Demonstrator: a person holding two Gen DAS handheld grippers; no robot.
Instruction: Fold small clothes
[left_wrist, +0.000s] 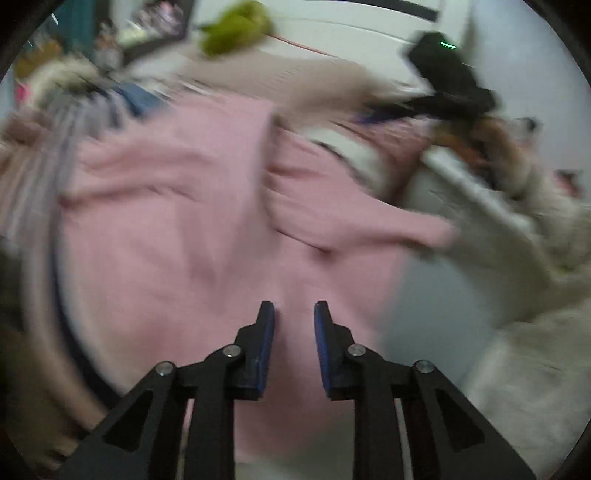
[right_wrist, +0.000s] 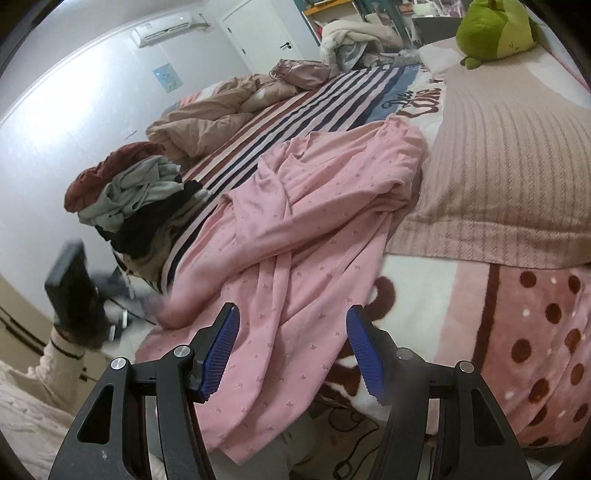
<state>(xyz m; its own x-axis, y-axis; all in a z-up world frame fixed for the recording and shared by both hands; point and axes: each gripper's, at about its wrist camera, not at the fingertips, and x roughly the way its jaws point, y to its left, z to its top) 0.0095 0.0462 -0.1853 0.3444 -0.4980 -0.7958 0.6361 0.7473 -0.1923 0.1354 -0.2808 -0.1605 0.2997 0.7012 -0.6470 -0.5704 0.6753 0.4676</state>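
Observation:
A pink patterned garment (right_wrist: 295, 236) lies spread and rumpled across the bed, one long part running toward the bed's near edge. My right gripper (right_wrist: 291, 332) is open and empty, hovering just above that near part. In the blurred left wrist view the same pink garment (left_wrist: 177, 206) fills the middle. My left gripper (left_wrist: 294, 306) hangs over it with a clear gap between its fingers, holding nothing. The other gripper (left_wrist: 447, 77) shows at the upper right of that view.
A pile of dark red, grey and black clothes (right_wrist: 133, 195) sits at the bed's left edge. A ribbed beige pillow (right_wrist: 509, 177) lies to the right, a green plush toy (right_wrist: 495, 29) behind it. A crumpled beige duvet (right_wrist: 214, 110) lies at the far end.

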